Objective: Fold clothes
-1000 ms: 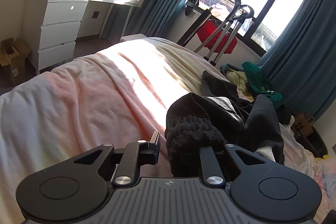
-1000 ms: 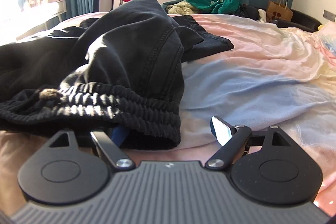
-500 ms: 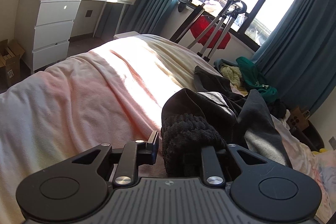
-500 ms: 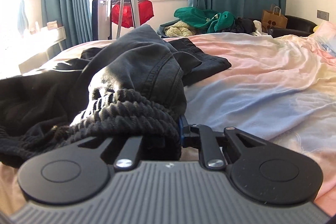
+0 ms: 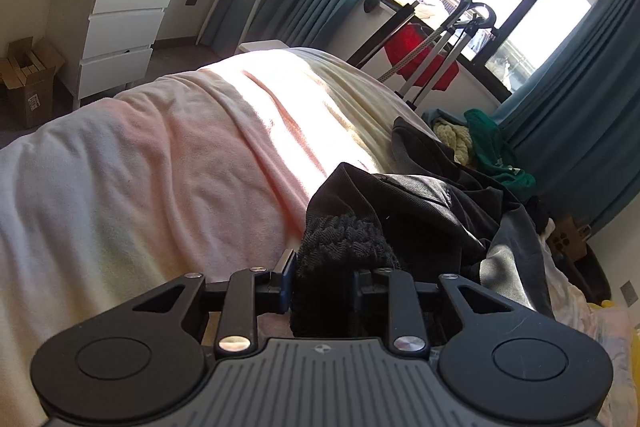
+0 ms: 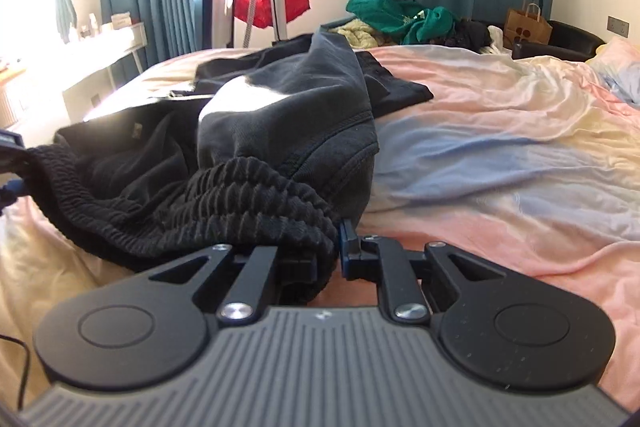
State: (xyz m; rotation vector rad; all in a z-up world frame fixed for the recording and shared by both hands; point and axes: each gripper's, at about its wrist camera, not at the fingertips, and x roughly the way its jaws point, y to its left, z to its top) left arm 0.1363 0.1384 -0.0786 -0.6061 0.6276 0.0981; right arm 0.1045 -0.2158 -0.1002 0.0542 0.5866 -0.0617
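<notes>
The right gripper (image 6: 327, 254) pinches the ribbed elastic waistband (image 6: 256, 199) of the black fabric trousers (image 6: 280, 115). The left gripper (image 5: 322, 273) has the waistband's other end between its jaws, which are opening. The trousers lie bunched near the front of the pastel pink-and-blue bedspread (image 6: 500, 155), legs trailing far toward the window.

Item count: one black garment (image 6: 280, 115) with ribbed waistband; two grippers, left gripper (image 5: 322, 277) and right gripper (image 6: 328, 251); one bed (image 5: 160, 163); one paper bag (image 6: 526, 25); three drawers (image 5: 120, 23).
</notes>
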